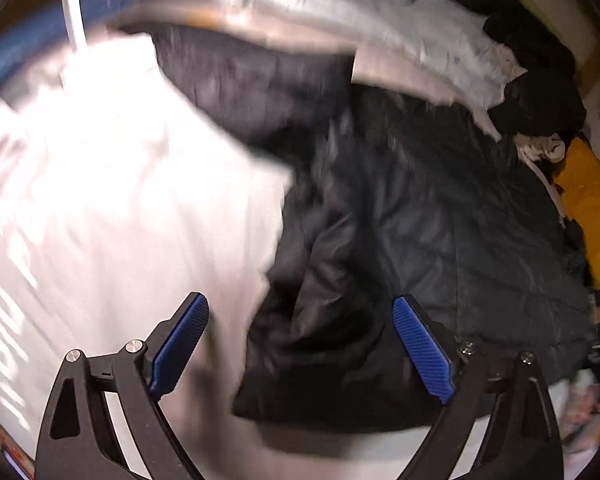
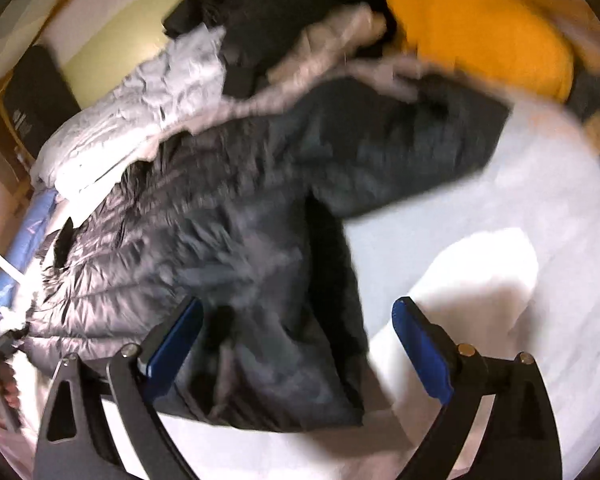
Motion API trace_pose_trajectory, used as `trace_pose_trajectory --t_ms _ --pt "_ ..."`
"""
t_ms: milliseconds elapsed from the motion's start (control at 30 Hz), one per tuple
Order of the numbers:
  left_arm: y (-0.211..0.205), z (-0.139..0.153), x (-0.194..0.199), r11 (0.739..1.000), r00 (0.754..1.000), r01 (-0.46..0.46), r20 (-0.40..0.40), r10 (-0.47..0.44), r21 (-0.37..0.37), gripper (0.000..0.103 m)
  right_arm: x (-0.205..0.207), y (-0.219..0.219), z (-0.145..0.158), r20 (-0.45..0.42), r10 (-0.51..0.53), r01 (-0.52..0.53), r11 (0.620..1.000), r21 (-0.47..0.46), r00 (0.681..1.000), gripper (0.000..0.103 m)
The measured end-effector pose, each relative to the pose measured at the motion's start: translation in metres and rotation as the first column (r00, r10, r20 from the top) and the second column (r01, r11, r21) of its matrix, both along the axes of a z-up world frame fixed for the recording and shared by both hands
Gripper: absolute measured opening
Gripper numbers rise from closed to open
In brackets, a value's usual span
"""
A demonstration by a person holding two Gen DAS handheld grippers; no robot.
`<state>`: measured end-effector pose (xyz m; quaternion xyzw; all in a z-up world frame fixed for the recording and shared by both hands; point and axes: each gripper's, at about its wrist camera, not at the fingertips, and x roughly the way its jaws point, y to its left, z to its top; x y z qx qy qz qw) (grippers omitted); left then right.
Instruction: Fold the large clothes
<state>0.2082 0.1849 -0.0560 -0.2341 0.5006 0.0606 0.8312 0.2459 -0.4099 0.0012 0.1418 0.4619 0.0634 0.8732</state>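
Note:
A black quilted puffer jacket [image 1: 420,232] lies spread on a white bed sheet [image 1: 100,200]. In the right wrist view the jacket [image 2: 220,248] fills the middle, with one sleeve [image 2: 400,152] stretched toward the upper right. My left gripper [image 1: 300,320] is open and empty, hovering over the jacket's near edge. My right gripper [image 2: 298,320] is open and empty above the jacket's lower part. Both views are blurred by motion.
A pile of other clothes lies at the far side: a light grey padded garment [image 2: 140,108], black items [image 2: 280,12] and an orange-yellow one [image 2: 480,28]. The white sheet [image 2: 500,260] lies bare to the right. A blue strip [image 1: 60,28] runs along the bed's edge.

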Motion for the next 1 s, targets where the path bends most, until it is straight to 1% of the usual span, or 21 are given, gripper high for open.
trace_pose_trajectory --t_ms 33,67,100,133,167,200,233,267,300,333,367,433,500,533,600,667,733,833,900,967,1000 --pt "0.001 -0.004 -0.001 0.998 1.000 0.015 0.005 -0.014 -0.068 0.087 0.002 -0.002 -0.005 -0.024 0.006 -0.006 1.000 0.023 1.000 0.095" --pt "0.002 -0.008 -0.001 0.992 1.000 0.021 0.012 -0.019 -0.126 0.075 0.002 -0.003 -0.009 -0.039 0.017 -0.015 0.999 0.037 0.999 0.095" --pt "0.003 -0.008 -0.001 0.989 1.000 0.026 0.014 -0.024 -0.142 0.068 0.003 -0.002 -0.009 -0.041 0.033 -0.032 0.999 0.032 0.999 0.094" --pt "0.001 -0.008 -0.002 0.989 0.999 0.036 0.018 -0.034 -0.140 0.049 0.002 0.002 -0.009 -0.040 0.064 -0.063 0.998 0.026 0.997 0.082" --pt "-0.002 -0.007 -0.002 0.989 0.998 0.054 0.027 -0.051 -0.138 0.026 0.002 0.007 -0.009 -0.041 0.101 -0.099 0.994 0.041 0.994 0.057" --pt "-0.005 -0.005 -0.004 0.986 0.997 0.064 0.039 -0.059 -0.152 0.019 0.002 0.011 -0.011 -0.048 0.123 -0.120 0.991 0.060 0.991 0.046" --pt "-0.008 -0.002 -0.006 0.986 0.997 0.062 0.043 -0.057 -0.153 0.013 0.002 0.015 -0.011 -0.051 0.139 -0.135 0.989 0.066 0.989 0.028" --pt "-0.012 0.003 -0.010 0.990 0.998 0.055 0.048 -0.050 -0.128 0.010 0.001 0.020 -0.011 -0.046 0.150 -0.147 0.987 0.057 0.988 0.015" --pt "-0.018 0.012 -0.015 0.995 0.996 0.057 0.066 -0.052 -0.077 0.009 -0.002 0.025 -0.009 -0.026 0.153 -0.152 0.988 0.023 0.988 0.013" --pt "-0.023 0.019 -0.021 0.998 0.995 0.057 0.084 -0.054 -0.029 0.008 -0.006 0.032 -0.004 0.004 0.150 -0.150 0.988 -0.030 0.989 0.010" --pt "-0.028 0.028 -0.029 0.998 0.993 0.055 0.107 -0.057 0.016 0.008 -0.014 0.038 0.002 0.030 0.148 -0.145 0.987 -0.075 0.989 0.009" --pt "-0.032 0.039 -0.047 0.997 0.989 0.056 0.135 -0.062 0.052 0.008 -0.027 0.043 0.011 0.062 0.141 -0.132 0.983 -0.125 0.988 0.008" --pt "-0.033 0.043 -0.066 0.997 0.986 0.056 0.154 -0.063 0.051 0.008 -0.045 0.045 0.021 0.093 0.144 -0.127 0.977 -0.169 0.985 0.008" --pt "-0.032 0.044 -0.073 0.997 0.985 0.060 0.159 -0.067 0.049 0.008 -0.052 0.044 0.024 0.100 0.146 -0.126 0.976 -0.178 0.984 0.008" --pt "-0.035 0.045 -0.092 0.994 0.982 0.076 0.166 -0.087 0.072 0.008 -0.071 0.043 0.025 0.113 0.144 -0.120 0.974 -0.194 0.983 0.008" --pt "-0.039 0.043 -0.107 0.992 0.981 0.084 0.169 -0.098 0.093 0.008 -0.085 0.037 0.022 0.111 0.128 -0.107 0.978 -0.180 0.986 0.008" --pt "-0.044 0.042 -0.113 0.988 0.981 0.090 0.163 -0.109 0.122 0.008 -0.094 0.037 0.019 0.109 0.120 -0.099 0.978 -0.183 0.987 0.008" --pt "-0.049 0.041 -0.109 0.985 0.979 0.089 0.169 -0.113 0.146 0.009 -0.100 0.040 0.017 0.114 0.121 -0.097 0.976 -0.197 0.986 0.009" --pt "-0.048 0.042 -0.113 0.983 0.976 0.084 0.185 -0.114 0.163 0.011 -0.096 0.044 0.018 0.126 0.123 -0.093 0.971 -0.220 0.984 0.011" --pt "-0.051 0.048 -0.115 0.977 0.972 0.066 0.210 -0.109 0.205 0.017 -0.094 0.043 0.021 0.141 0.112 -0.078 0.971 -0.226 0.984 0.015" --pt "-0.052 0.052 -0.117 0.970 0.969 0.047 0.224 -0.103 0.239 0.021 -0.093 0.041 0.023 0.161 0.096 -0.057 0.971 -0.231 0.982 0.017"
